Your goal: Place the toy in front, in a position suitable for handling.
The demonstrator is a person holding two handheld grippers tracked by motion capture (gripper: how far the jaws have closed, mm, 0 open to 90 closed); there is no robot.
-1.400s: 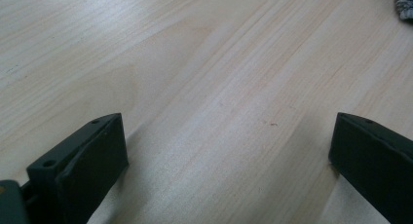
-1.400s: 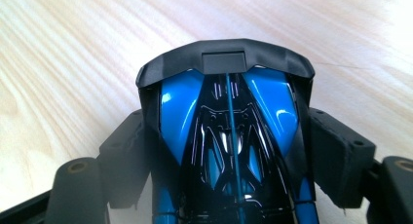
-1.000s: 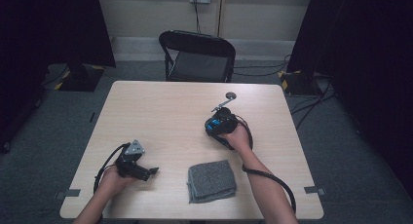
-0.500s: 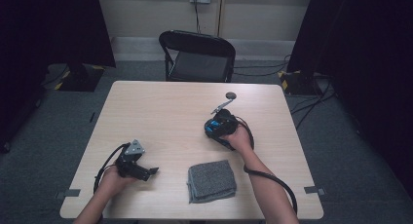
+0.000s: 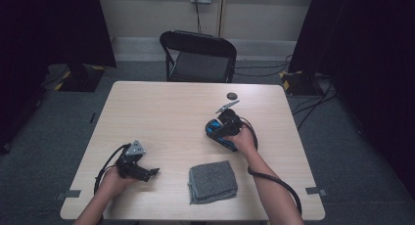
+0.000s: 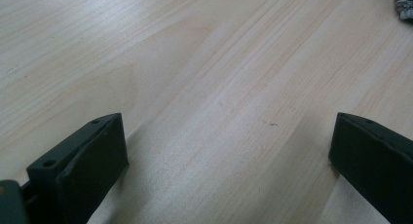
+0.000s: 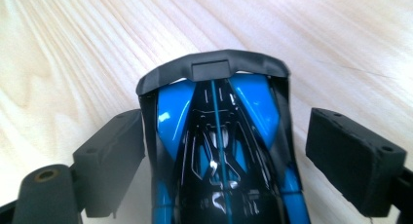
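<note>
A blue and black toy car [image 7: 219,151] sits on the wooden table [image 5: 161,112], right of centre. My right gripper [image 7: 225,121] straddles it from above, and its jaws have just been opening. The car is between them; the right pad [image 7: 350,151] stands clear of its side and the left pad [image 7: 114,158] is close against it. In the high view the right gripper [image 5: 224,126] covers most of the car [image 5: 214,134]. My left gripper [image 5: 151,173] rests on the table near the front left, open, with bare wood between its jaws [image 6: 228,124].
A folded grey cloth [image 5: 213,182] lies near the front edge between the hands; its corner shows in the left gripper view [image 6: 405,2]. A small dark disc [image 5: 231,95] lies near the far edge. A black folding chair [image 5: 200,54] stands behind the table.
</note>
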